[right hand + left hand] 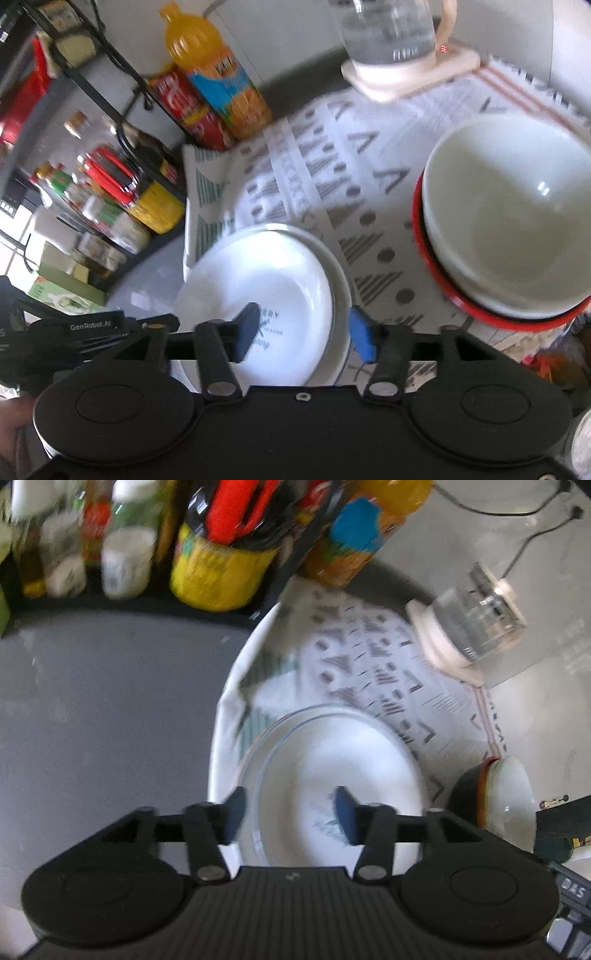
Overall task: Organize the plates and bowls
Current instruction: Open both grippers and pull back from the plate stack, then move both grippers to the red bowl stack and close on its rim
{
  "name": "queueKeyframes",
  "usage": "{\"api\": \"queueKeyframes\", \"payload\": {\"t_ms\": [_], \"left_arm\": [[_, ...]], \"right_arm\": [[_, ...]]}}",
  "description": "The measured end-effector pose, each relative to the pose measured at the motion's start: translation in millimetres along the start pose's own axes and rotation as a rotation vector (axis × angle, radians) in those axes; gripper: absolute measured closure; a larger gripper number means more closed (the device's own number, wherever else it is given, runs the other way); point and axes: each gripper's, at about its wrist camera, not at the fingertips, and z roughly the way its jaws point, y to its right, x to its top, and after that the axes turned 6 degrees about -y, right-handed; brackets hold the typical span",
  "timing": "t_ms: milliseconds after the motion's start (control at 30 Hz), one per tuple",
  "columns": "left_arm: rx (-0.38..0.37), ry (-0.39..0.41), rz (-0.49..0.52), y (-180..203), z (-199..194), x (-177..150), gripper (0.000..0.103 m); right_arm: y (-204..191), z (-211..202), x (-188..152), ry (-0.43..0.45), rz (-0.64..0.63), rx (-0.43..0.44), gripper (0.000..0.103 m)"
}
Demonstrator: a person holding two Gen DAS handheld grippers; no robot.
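A stack of white plates [332,760] lies on a patterned cloth [369,653]. My left gripper [291,816] hangs open just above the stack. Its left finger is over the left rim and its right finger over the plate's middle. From the right wrist, the top plate [266,280] shows a thin dark rim and printed lettering. My right gripper [306,336] is open, its fingers either side of that plate's right rim without pressing on it. To the right, a white bowl [509,221] sits nested in a red-rimmed bowl [421,236]. The same bowls [506,794] show in the left wrist view.
A black wire rack [110,74] with jars and bottles stands at the left and back. An orange juice bottle [214,74] and a red can [184,107] stand by the cloth. A glass kettle [388,29] sits on its cream base. Grey counter [110,720] lies left of the cloth.
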Motion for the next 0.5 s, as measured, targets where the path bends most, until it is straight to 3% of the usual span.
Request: {"api": "queueKeyframes", "payload": {"t_ms": [33, 100, 300, 500], "left_arm": [[-0.005, 0.01, 0.005, 6.2, -3.1, 1.0, 0.038], [-0.02, 0.024, 0.014, 19.1, -8.1, 2.9, 0.035], [-0.062, 0.038, 0.061, 64.3, -11.6, 3.8, 0.025], [-0.09, 0.014, 0.088, 109.1, 4.9, -0.7, 0.022]], "right_arm": [[1.6, -7.3, 2.0, 0.01, 0.001, 0.008, 0.04], [5.2, -19.1, 5.7, 0.032, 0.002, 0.006, 0.024], [26.1, -48.6, 19.2, 0.088, 0.008, -0.003, 0.008], [57.6, -69.2, 30.9, 0.122, 0.018, -0.029, 0.002]]}}
